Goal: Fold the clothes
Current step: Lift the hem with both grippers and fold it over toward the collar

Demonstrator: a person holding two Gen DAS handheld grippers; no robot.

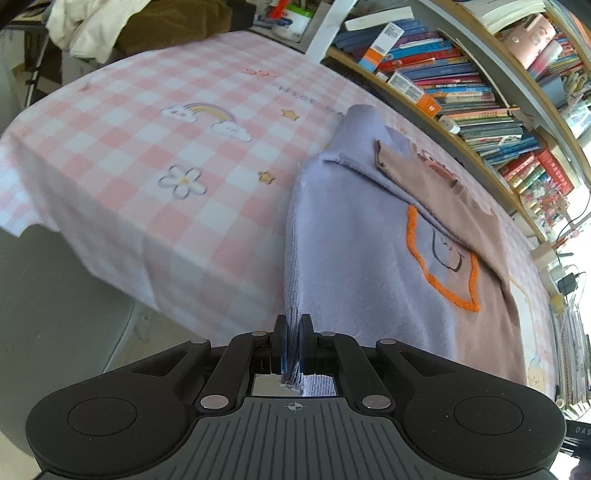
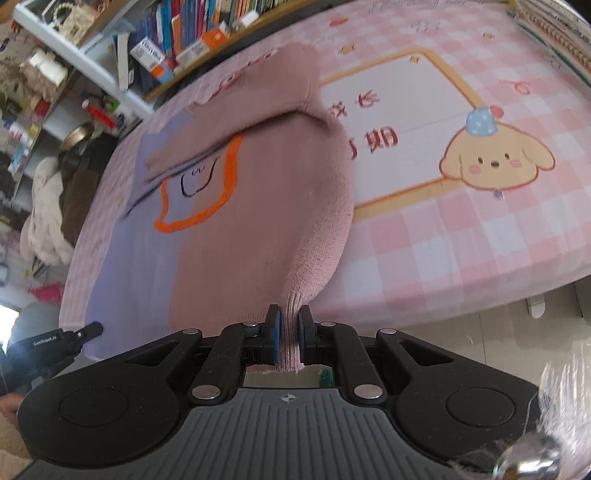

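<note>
A knitted sweater (image 1: 369, 266), half lilac and half dusty pink with an orange-outlined patch on its chest, lies on a pink checked tablecloth (image 1: 147, 166). Both sleeves are folded in over its upper body. My left gripper (image 1: 293, 332) is shut on the lilac bottom hem corner, which is lifted off the table. In the right wrist view the same sweater (image 2: 229, 236) runs away from me, and my right gripper (image 2: 289, 325) is shut on the pink ribbed hem corner, also raised. The left gripper's black body (image 2: 48, 343) shows at the lower left there.
A bookshelf (image 1: 461, 85) packed with books runs along the table's far side. A heap of white and brown clothes (image 1: 110, 26) sits at the far end. The tablecloth (image 2: 461, 184) has a printed puppy. The table's near edge drops to a tiled floor (image 2: 480, 343).
</note>
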